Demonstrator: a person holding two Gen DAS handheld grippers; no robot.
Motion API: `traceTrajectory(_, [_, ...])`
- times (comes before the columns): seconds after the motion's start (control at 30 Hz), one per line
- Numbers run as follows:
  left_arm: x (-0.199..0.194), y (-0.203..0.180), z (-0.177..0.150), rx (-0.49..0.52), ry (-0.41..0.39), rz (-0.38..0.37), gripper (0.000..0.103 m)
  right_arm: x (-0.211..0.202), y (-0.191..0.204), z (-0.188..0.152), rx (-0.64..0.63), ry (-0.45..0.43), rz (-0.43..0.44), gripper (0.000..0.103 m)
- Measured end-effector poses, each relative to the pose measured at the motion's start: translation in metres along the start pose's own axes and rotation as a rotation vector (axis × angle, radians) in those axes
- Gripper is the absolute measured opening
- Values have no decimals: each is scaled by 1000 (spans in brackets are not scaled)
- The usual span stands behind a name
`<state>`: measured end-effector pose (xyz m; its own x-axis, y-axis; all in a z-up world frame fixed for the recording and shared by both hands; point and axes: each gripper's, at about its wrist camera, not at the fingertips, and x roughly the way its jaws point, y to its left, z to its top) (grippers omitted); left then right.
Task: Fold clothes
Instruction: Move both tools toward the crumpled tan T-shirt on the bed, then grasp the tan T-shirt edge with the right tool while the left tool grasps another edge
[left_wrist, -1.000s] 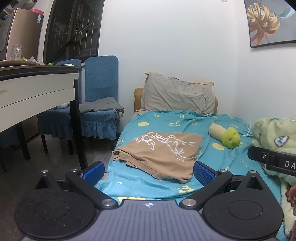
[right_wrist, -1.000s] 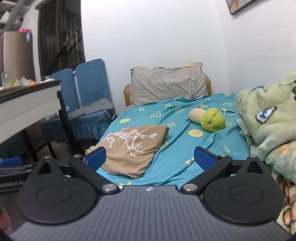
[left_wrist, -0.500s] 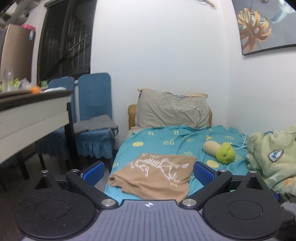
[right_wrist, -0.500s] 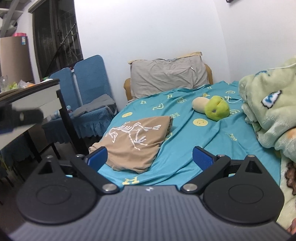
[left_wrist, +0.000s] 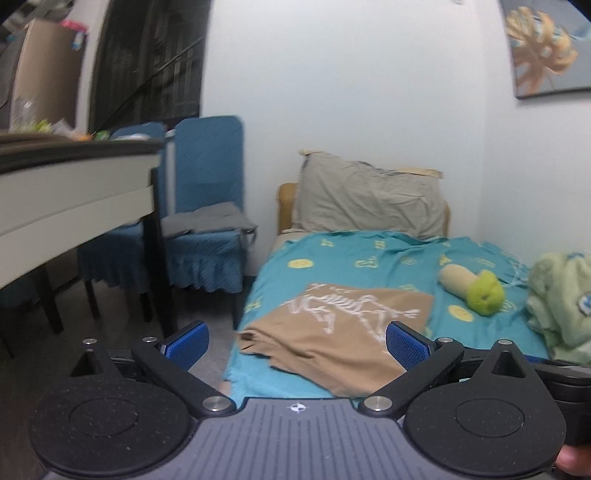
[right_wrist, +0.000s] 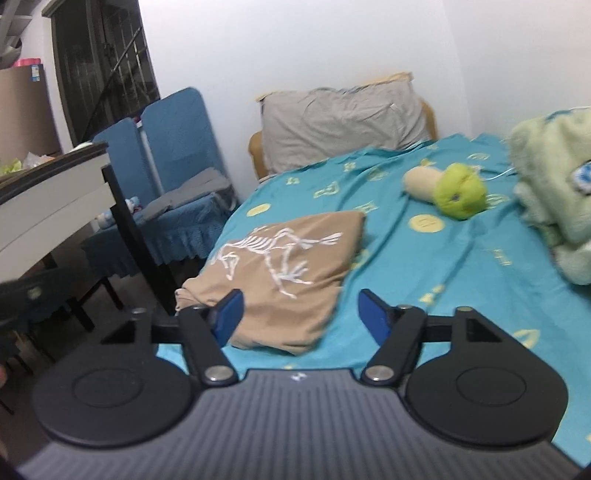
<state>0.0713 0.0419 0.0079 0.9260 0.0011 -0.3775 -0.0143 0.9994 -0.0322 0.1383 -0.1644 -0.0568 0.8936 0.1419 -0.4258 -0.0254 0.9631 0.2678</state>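
A tan T-shirt (left_wrist: 332, 325) (right_wrist: 284, 273) with a white skeleton print lies folded near the left front edge of the bed, on a teal sheet (left_wrist: 369, 258) (right_wrist: 424, 266). My left gripper (left_wrist: 295, 341) hangs open short of the bed's front edge, holding nothing. My right gripper (right_wrist: 301, 314) is open too, a little narrower, in front of the shirt's near edge with nothing between its blue pads.
A grey pillow (left_wrist: 369, 199) leans at the bed's head. A beige and green plush toy (right_wrist: 447, 188) lies right of the shirt. A pale green blanket (right_wrist: 550, 177) is heaped at the right. A white table (left_wrist: 74, 199) and blue chairs (left_wrist: 207, 206) stand left of the bed.
Both grippers shifted; the left view swung left and lower, the right came closer to the shirt. The right gripper's jaws narrowed somewhat. The shirt has not moved.
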Motion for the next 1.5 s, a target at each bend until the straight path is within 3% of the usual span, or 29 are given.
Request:
traceTrajectory(0.07, [9,17,-1,-49,25,20,103,27,7,-1,-4,43,25,54])
traceTrajectory(0.23, [30,41,-5,-62,63,96,103,93,31,-15,-47,174,114,55])
traceTrajectory(0.43, [58,65,-11,-124,75,131,103,155,78,-41,-220,275,168,59])
traceTrajectory(0.53, [71,73,-19,-143,91,140,103,182,90,-50,-313,270,68,59])
traceTrajectory(0.6, [79,76,-24,-158,103,134,103,190,85,-48,-271,258,28,58])
traceTrajectory(0.63, [82,77,-27,-160,106,133,103,193,84,-46,-248,255,25,49])
traceTrajectory(0.67, [85,77,-29,-160,111,134,103,191,85,-44,-263,245,21,37])
traceTrajectory(0.7, [88,77,-30,-162,114,133,103,189,86,-42,-277,235,16,9])
traceTrajectory(0.73, [90,77,-31,-164,116,128,103,186,85,-39,-285,232,3,6])
traceTrajectory(0.97, [88,64,-34,-120,105,77,103,121,79,9,-367,112,41,3])
traceTrajectory(1.1, [77,50,-36,-85,94,-22,103,66,71,45,-387,40,95,3])
traceTrajectory(1.27, [61,17,-48,88,86,-114,102,-5,50,78,-393,-42,168,3])
traceTrajectory(1.5, [87,-9,-66,265,168,-20,96,-31,-6,75,-210,43,169,3])
